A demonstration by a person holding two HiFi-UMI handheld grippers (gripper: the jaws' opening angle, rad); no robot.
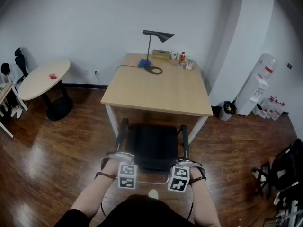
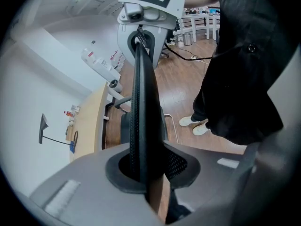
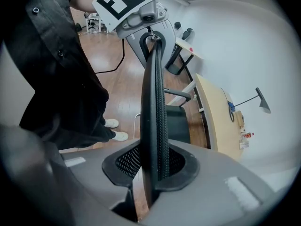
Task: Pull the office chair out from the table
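The black office chair stands at the near side of the light wood table, its seat partly under the table's edge. Both grippers hold the top rim of its mesh backrest. My left gripper is shut on the rim's left end, and the backrest runs straight between its jaws. At the rim's right end my right gripper is shut on the backrest, which fills the gap between its jaws. Each gripper view shows the other gripper at the rim's far end.
A black desk lamp, a blue item and small bottles sit at the table's far edge. A round table stands at the left, a water dispenser and a bin at the right. The person's shoes are behind the chair.
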